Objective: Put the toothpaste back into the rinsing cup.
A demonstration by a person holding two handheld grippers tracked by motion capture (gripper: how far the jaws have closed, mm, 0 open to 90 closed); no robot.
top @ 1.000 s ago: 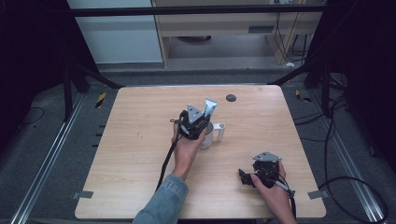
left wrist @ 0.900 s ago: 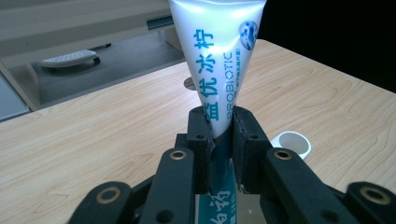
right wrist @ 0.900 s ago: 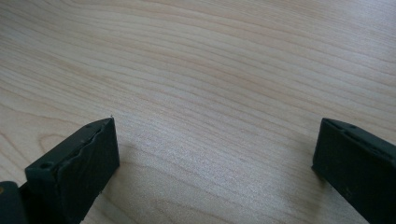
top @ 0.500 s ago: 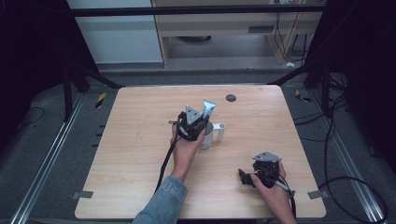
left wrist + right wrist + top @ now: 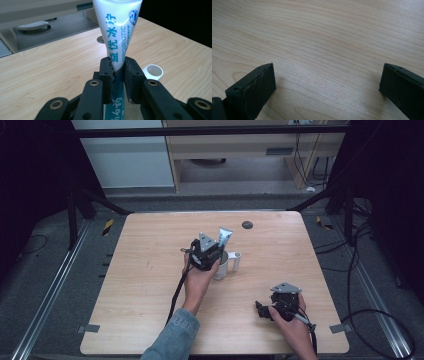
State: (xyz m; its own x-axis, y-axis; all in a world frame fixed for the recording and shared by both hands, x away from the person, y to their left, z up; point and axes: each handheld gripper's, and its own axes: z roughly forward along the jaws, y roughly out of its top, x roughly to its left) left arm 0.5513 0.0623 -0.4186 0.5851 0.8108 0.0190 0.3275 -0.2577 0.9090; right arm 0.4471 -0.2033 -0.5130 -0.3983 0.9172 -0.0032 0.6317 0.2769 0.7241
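Observation:
A white and teal toothpaste tube (image 5: 117,30) stands upright, its lower end inside a white cup (image 5: 220,269) at the middle of the wooden table (image 5: 150,250). My left gripper (image 5: 117,67) is shut on the tube just above the cup's rim; its jaws have just been easing open a little, with the tube still pressed between the pads. In the high view the left gripper (image 5: 214,251) sits over the cup and the tube (image 5: 224,235) sticks up behind it. The cup's handle (image 5: 154,72) points right. My right gripper (image 5: 327,82) rests open on bare wood at the front right (image 5: 260,309).
A small dark round disc (image 5: 246,224) lies on the table behind the cup, toward the far edge. Cables trail from both grippers off the near edge. A low shelf unit (image 5: 240,150) stands on the floor beyond the table.

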